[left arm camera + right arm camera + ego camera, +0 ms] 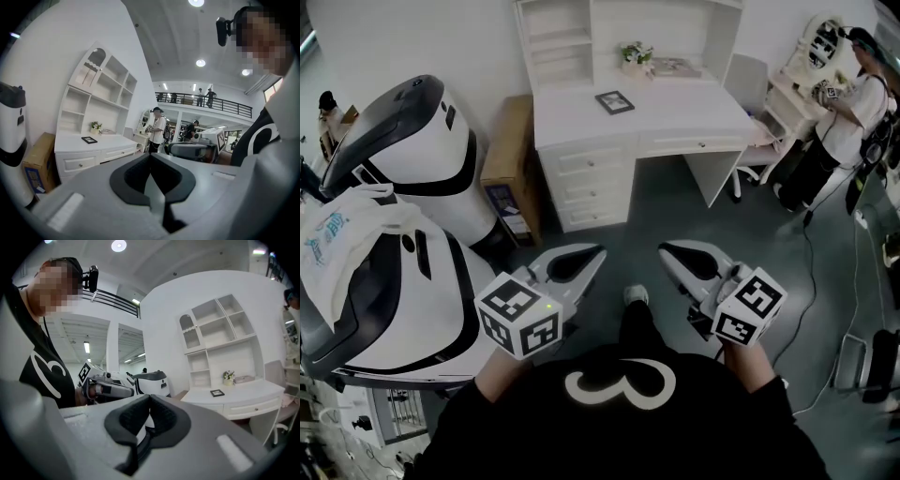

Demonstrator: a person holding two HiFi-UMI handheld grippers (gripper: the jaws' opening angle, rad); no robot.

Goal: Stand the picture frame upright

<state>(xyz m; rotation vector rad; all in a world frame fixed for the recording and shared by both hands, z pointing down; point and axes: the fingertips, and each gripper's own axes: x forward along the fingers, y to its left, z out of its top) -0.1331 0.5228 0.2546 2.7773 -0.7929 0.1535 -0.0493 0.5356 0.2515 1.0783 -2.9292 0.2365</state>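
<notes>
A small dark picture frame [615, 101] lies flat on top of the white desk [675, 127] at the far side of the room; it also shows as the frame [89, 139] and the frame [217, 393] in the gripper views. My left gripper [592, 253] and right gripper [667, 250] hover close to my body, well short of the desk, tips angled toward each other. Both are shut with nothing between their jaws.
A white hutch with shelves [581, 37] rises behind the desk, holding a small flower pot [635, 56] and a book. A cardboard box [514, 159] stands left of the desk, large white machines [412, 150] further left. A person [853, 103] stands at a vanity, right. Cables cross the grey floor.
</notes>
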